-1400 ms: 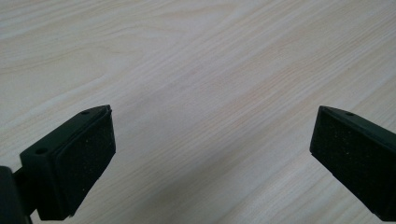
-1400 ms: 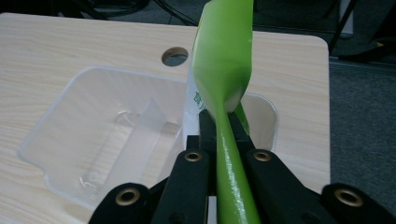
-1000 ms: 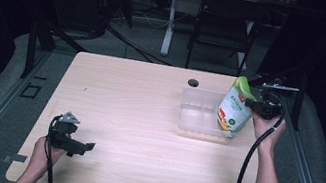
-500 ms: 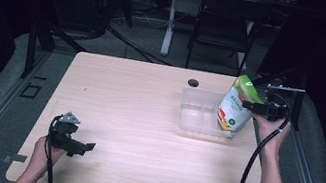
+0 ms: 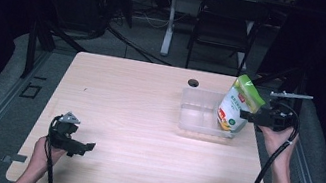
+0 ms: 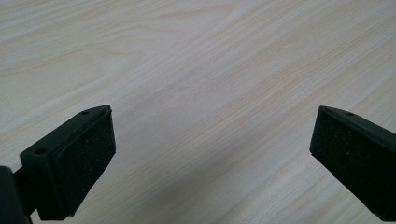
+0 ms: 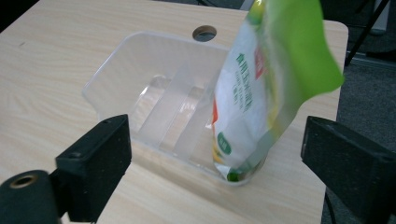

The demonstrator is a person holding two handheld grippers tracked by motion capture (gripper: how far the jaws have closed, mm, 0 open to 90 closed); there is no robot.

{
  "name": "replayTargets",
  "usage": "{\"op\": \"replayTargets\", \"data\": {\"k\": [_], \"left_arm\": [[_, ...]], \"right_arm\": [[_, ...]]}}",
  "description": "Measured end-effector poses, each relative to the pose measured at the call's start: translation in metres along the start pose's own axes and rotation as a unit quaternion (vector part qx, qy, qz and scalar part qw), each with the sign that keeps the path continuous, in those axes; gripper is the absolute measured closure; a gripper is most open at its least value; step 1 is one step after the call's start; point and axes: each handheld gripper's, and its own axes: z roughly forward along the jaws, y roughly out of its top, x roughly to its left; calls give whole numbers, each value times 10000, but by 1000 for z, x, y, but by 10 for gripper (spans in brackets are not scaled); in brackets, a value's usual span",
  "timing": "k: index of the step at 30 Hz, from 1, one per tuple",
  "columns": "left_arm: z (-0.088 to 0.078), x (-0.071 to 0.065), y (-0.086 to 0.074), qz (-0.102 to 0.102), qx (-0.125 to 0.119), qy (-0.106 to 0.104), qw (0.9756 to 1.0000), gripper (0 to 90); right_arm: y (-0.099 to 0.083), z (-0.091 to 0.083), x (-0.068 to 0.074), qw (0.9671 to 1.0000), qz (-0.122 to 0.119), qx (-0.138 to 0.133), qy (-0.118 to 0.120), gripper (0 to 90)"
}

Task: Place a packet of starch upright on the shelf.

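Pouch (image 5: 239,105) stands tilted in the right end of the clear bin (image 5: 196,123), far right on table (image 5: 146,119). Right gripper (image 5: 254,116) just beside it, jaws just opened wide, nothing pinched. Left gripper (image 5: 82,147) near left, jaws spread, empty.

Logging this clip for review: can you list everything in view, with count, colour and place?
Pouch: one, green and white, standing tilted in the right end of the bin.
Bin: one, clear plastic, right side of the table.
Table: one, pale wood; round hole near its far edge.
Chair: one, dark, behind the table.
Left gripper: black, open, near left corner.
Right gripper: black, jaws just opened, beside the pouch.
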Motion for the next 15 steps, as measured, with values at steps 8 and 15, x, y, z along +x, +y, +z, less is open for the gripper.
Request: {"op": "replayTargets", "data": {"k": [8, 15], "left_arm": [[1, -1, 0, -7, 7, 3, 10000, 2], [0, -1, 0, -5, 1, 16, 10000, 2]], "right_arm": [[-21, -18, 22, 9990, -219, 71, 381, 12], [-48, -19, 42, 9973, -343, 96, 637, 8]]}}
